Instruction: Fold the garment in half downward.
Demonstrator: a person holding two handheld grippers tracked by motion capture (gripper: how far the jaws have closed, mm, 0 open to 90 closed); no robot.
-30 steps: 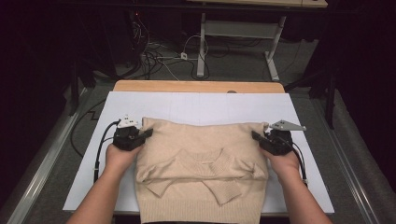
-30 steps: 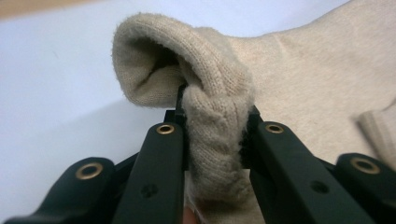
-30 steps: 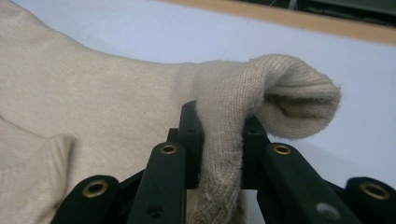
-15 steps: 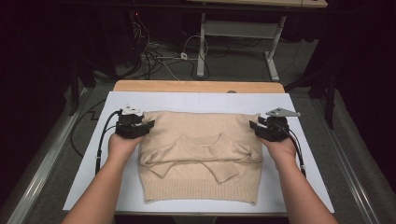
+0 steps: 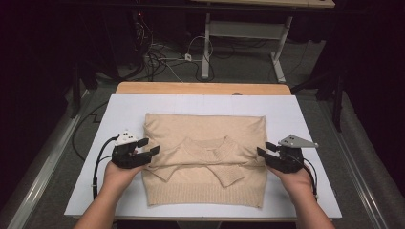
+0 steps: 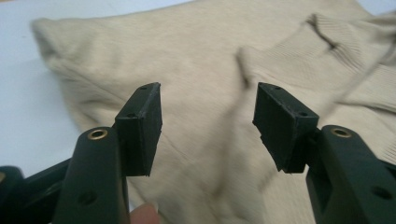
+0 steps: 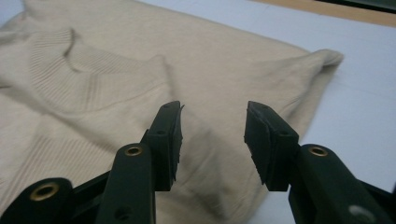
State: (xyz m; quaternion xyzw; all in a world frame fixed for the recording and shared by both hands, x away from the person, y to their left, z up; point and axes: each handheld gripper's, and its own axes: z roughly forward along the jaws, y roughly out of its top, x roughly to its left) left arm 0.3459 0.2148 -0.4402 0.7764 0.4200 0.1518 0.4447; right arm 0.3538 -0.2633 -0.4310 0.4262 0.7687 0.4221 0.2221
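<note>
Left gripper [image 5: 149, 150] and right gripper [image 5: 264, 151] parted, empty, jaws just opened, folded beige ribbed-collar sweater [image 5: 205, 157] lying flat

no lettering, label, brand or number can be read anywhere, so far as these rather blurred views allow

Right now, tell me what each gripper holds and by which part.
Nothing. The left gripper and right gripper have just opened, empty, beside the folded beige sweater.
</note>
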